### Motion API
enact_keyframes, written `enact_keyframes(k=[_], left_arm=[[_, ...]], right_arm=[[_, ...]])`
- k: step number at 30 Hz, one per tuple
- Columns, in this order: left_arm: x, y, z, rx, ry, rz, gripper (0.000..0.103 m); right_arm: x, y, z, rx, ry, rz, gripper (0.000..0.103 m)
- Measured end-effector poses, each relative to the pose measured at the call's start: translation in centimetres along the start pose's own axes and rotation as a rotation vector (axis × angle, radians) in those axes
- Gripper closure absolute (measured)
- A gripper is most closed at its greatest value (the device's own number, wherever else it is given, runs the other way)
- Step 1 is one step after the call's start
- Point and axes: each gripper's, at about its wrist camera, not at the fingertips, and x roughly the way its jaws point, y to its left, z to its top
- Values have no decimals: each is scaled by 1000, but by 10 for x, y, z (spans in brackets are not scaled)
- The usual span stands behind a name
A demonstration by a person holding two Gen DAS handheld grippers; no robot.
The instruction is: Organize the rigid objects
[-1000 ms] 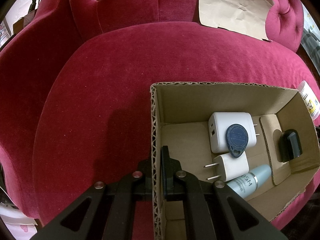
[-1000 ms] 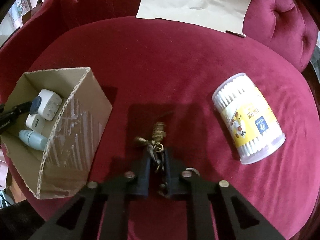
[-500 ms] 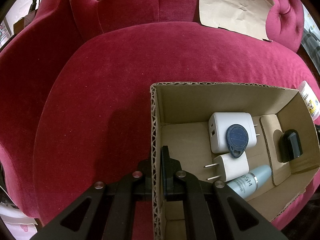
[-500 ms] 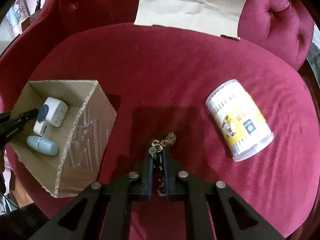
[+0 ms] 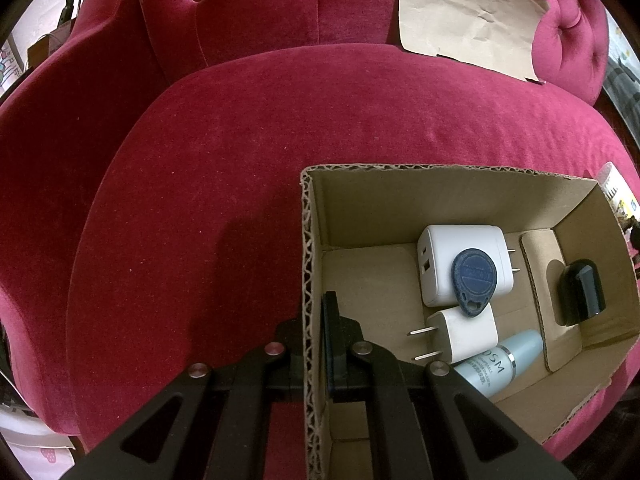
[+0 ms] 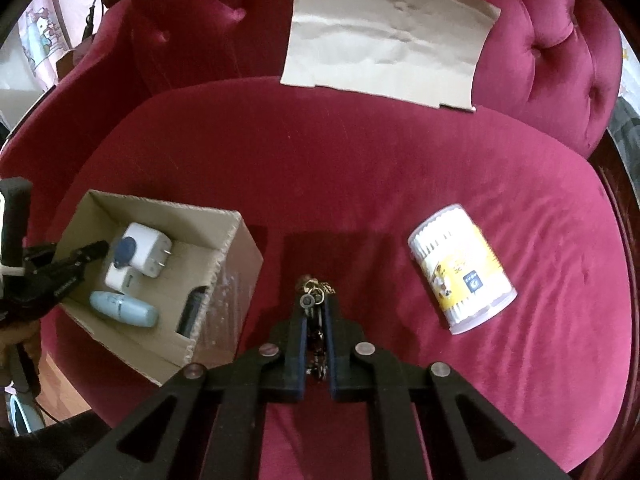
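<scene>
An open cardboard box (image 5: 440, 200) (image 6: 236, 248) sits on the red velvet seat. My left gripper (image 5: 314, 320) (image 6: 94, 250) is shut on the box's left wall, one finger outside, one inside. Inside lie two white chargers (image 5: 460, 264) (image 6: 146, 248), a blue key fob (image 5: 474, 280), a pale blue bottle (image 5: 500, 360) (image 6: 124, 308) and a black adapter (image 5: 580, 292). My right gripper (image 6: 314, 312) is shut on a brass key bunch (image 6: 314, 300), lifted off the cushion. A cotton swab tub (image 6: 460, 268) lies on its side to the right.
A crumpled sheet of brown paper (image 6: 384, 40) (image 5: 468, 12) leans on the tufted backrest (image 6: 192, 32). The seat cushion (image 6: 360, 168) spreads wide between box and tub. A person's hand holds the left gripper at the left edge of the right wrist view.
My right gripper closed fully on the key bunch and lifted it off the cushion; the seat looks farther away in its view. The left gripper and box stayed still.
</scene>
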Motion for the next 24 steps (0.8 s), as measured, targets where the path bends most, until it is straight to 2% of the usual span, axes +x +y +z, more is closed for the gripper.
enact_keyframes(k=[13, 24], left_arm=[[2, 1, 1, -3, -1, 1, 99], [0, 1, 0, -8, -6, 0, 99]], right_arm=[[-41, 31, 27, -42, -95, 25, 97], [-48, 81, 40, -95, -126, 117, 97]])
